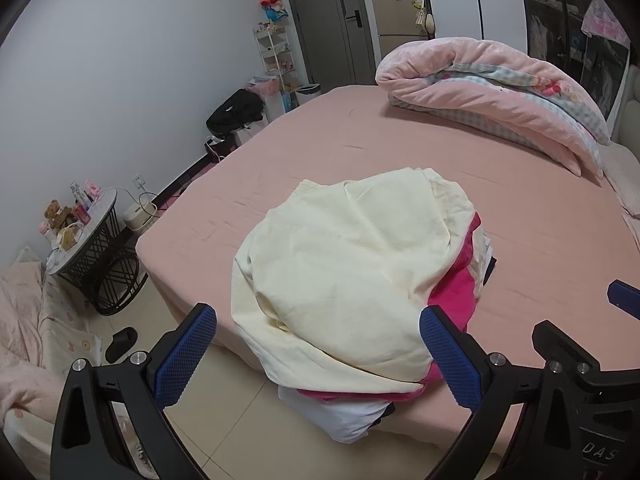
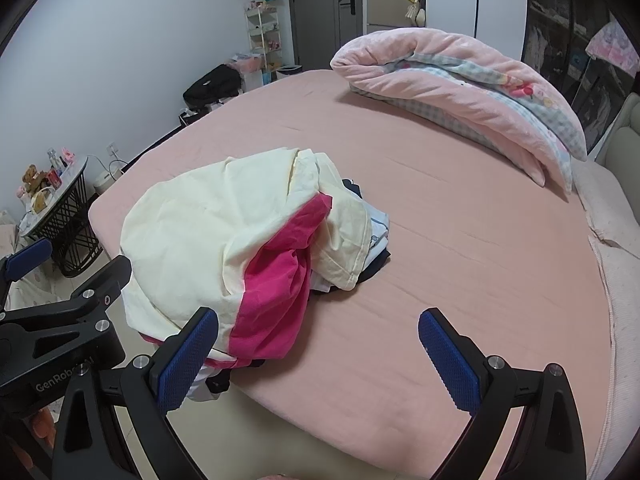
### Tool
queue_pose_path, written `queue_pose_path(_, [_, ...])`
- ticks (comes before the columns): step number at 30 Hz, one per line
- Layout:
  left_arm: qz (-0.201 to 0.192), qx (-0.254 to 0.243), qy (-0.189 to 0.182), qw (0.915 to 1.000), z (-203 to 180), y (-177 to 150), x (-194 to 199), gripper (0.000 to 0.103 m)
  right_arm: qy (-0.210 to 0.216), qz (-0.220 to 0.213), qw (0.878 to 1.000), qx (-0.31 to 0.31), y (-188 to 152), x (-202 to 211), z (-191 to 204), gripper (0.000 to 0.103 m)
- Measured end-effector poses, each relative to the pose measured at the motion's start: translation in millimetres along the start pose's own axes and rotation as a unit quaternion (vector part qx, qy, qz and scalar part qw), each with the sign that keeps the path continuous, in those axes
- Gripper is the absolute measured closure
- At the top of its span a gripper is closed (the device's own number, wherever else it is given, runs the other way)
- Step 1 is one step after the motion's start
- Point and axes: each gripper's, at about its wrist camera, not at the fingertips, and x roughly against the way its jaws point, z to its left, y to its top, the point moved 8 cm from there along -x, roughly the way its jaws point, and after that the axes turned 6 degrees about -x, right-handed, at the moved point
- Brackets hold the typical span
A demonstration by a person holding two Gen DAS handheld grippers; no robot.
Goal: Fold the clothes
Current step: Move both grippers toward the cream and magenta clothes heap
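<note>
A messy clothes pile is seen heaped on the pink bed, both grippers' fingers held wide apart, nothing gripped

I see matt cream cloth, soft pink bedsheet — fleecy quilt, gripper pads — knurled blue rubber.

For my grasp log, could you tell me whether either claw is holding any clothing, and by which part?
Nothing is held: the left claw and right claw are both open, short of the clothes pile.
</note>
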Motion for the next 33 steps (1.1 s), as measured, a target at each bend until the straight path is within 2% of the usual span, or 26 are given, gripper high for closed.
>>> queue_pose_path(12, [0.003, -0.005, 0.007, 1.0000, 3.6, -3.7, -3.2, 0.000, -0.002, 0.010, 1.000, 0.000, -2.3, -8.4, 3.4, 0.002])
queue_pose_path(33, [0.046, -0.004, 0.004, 0.9989, 9.6, -18.2, -39.8, 0.000, -0.014, 0.029, 0.999, 0.014, -6.5, -32.7, 10.4, 0.002])
